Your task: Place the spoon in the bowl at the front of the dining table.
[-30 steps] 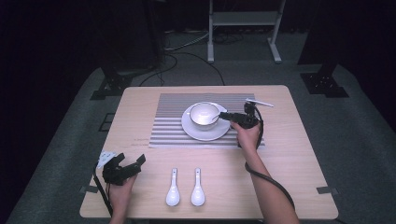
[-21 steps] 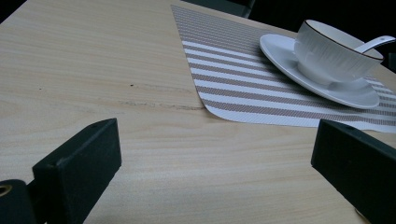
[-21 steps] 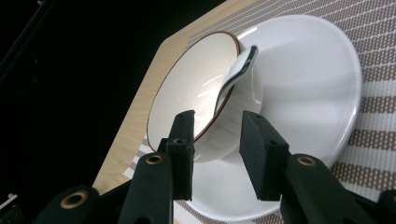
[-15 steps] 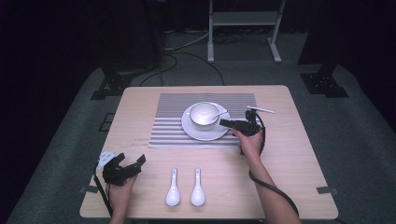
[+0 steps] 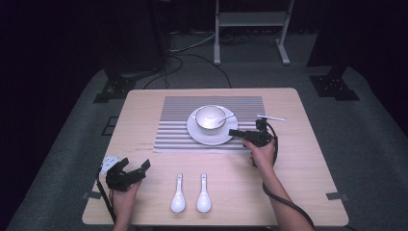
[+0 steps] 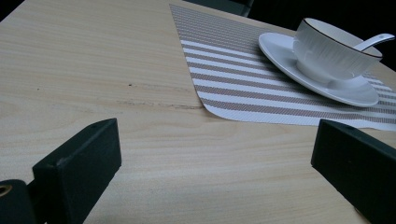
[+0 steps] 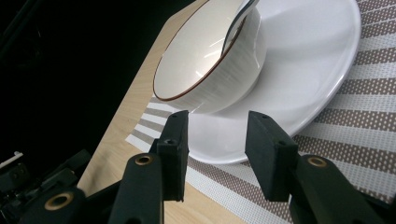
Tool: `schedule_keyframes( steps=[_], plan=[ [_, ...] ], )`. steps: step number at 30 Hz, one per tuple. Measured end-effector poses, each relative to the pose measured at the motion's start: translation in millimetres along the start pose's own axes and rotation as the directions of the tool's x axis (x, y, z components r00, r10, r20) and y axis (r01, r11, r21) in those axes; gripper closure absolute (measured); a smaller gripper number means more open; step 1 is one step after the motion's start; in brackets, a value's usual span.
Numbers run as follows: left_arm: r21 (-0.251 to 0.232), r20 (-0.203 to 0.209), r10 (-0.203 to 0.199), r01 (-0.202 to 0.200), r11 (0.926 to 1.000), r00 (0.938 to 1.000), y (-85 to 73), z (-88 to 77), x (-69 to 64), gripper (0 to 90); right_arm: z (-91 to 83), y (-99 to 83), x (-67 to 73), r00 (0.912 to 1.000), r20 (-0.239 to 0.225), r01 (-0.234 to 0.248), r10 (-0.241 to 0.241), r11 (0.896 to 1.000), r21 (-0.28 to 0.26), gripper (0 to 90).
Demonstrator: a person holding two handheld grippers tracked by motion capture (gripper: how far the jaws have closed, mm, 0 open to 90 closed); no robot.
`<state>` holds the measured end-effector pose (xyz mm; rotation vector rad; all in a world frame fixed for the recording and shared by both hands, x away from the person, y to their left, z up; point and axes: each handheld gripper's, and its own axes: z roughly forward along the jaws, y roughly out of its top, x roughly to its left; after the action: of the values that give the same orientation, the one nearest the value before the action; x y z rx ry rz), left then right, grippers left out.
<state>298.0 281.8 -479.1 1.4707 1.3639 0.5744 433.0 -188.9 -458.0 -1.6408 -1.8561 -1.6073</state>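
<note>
High view: right hand-held gripper [image 5: 234, 132], jaws parted and empty, sits at the rim of the round white saucer [image 5: 199, 135] holding a white ribbed bowl [image 5: 210, 117] on the striped placemat [image 5: 173, 130]. Left hand-held gripper [image 5: 142, 167], spread wide, rests on the light wooden desk [image 5: 308, 163] beside two white ceramic spoons [image 5: 191, 194].

Bowl [image 5: 210, 117] on plate [image 5: 212, 135], on placemat [image 5: 175, 130]
</note>
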Motion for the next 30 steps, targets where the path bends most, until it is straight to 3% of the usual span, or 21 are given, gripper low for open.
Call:
schedule_keyframes(
  steps=[14, 20, 30],
  plan=[
    [0.001, 0.0, -0.001, 0.001, 1.0, 1.0, 0.0, 0.1, 0.0, 0.4, -7.3, -18.6, 10.7, 0.9963, -0.002, 0.086, -0.086, 0.994, 0.07, 53.9],
    [0.001, 0.0, -0.001, 0.001, 1.0, 1.0, 0.0, 0.1, -0.1, 0.3, -9.0, -29.5, 11.3, 0.9908, 0.003, 0.134, -0.135, 0.983, 0.123, 51.5],
    [0.001, 0.0, -0.001, 0.001, 1.0, 1.0, 0.0, 0.0, 0.0, 0.4, -18.0, -42.3, 15.2, 0.9855, 0.0, 0.168, -0.17, 0.976, 0.136, 50.6]
  ],
)
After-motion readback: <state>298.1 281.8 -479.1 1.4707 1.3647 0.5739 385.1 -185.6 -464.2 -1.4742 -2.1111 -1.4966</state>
